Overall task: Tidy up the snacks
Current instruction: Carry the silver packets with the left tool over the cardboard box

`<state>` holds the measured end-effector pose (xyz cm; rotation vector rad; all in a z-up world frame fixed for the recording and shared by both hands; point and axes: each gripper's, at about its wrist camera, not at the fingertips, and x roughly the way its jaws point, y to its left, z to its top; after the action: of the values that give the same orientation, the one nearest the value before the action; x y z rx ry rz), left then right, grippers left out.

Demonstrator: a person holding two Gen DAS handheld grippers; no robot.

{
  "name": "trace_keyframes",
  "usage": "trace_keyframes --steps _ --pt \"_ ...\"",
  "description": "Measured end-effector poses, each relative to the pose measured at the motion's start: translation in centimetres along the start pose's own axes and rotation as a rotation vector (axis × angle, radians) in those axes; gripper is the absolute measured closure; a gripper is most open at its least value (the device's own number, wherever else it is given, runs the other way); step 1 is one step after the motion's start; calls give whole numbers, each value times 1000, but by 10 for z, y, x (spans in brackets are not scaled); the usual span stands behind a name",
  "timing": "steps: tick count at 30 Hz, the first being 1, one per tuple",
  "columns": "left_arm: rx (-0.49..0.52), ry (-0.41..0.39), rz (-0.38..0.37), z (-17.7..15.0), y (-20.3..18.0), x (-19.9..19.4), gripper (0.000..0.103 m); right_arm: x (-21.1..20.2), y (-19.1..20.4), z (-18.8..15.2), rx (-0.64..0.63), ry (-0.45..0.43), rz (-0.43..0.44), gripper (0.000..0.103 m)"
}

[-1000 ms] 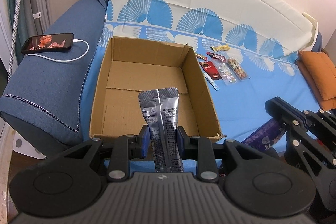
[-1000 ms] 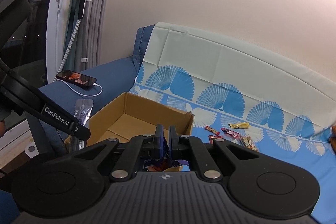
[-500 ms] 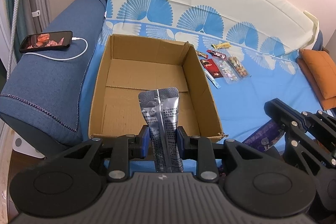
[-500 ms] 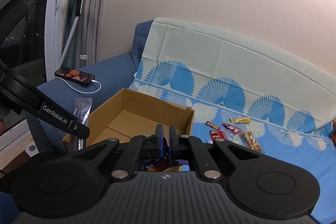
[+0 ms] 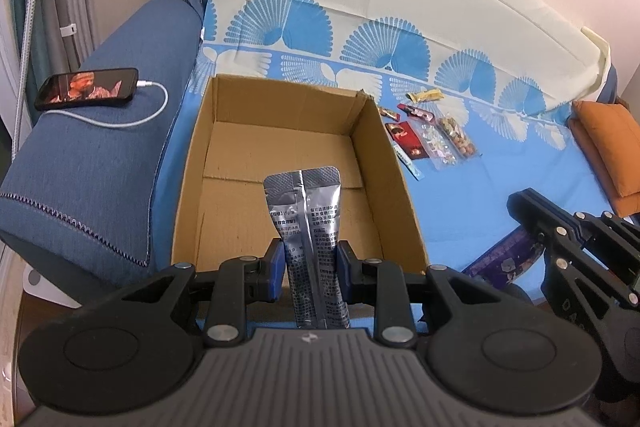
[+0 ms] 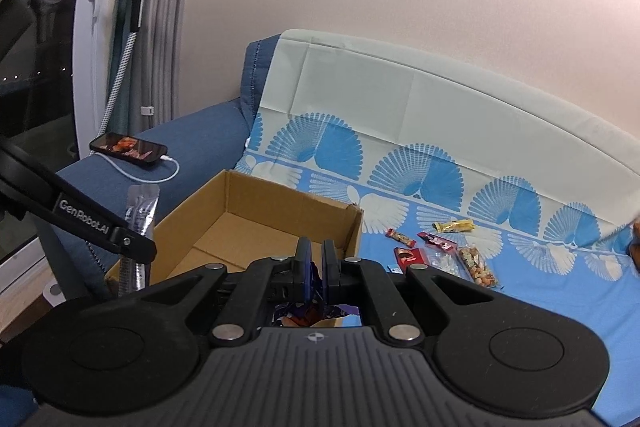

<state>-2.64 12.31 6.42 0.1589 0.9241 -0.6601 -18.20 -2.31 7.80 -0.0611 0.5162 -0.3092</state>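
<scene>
Over the near edge of the cardboard box (image 5: 296,163), my left gripper (image 5: 310,267) is clamped on a silver foil pouch (image 5: 306,223), which stands upright between the pads, above the bare box floor. My right gripper (image 6: 313,267) is pinched tight on a purple wrapper (image 6: 308,311), beside the box's near right corner. I judge the pouch could slip or tip out short of the box, since it is held low and stands tall above the pads; letting go too near the rim would drop it on the blue sheet (image 5: 500,195). The two grippers sit close and could knock each other. The left view shows the whole box floor and the purple wrapper's length (image 5: 500,261); the right view hides most of that wrapper but shows the loose snacks (image 6: 440,251) on the sheet more from the side, and the pouch (image 6: 140,223) edge-on.
</scene>
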Motion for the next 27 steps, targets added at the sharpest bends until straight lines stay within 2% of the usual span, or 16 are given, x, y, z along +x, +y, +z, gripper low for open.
trace_keyframes --steps 9,16,27 --pt "-5 -21 -3 25 2 14 73 27 -3 16 6 -20 1 97" --pt "-10 -43 30 50 10 37 73 60 -3 24 0 -9 6 97" --pt "-24 26 82 76 27 105 73 133 -7 19 5 83 17 97"
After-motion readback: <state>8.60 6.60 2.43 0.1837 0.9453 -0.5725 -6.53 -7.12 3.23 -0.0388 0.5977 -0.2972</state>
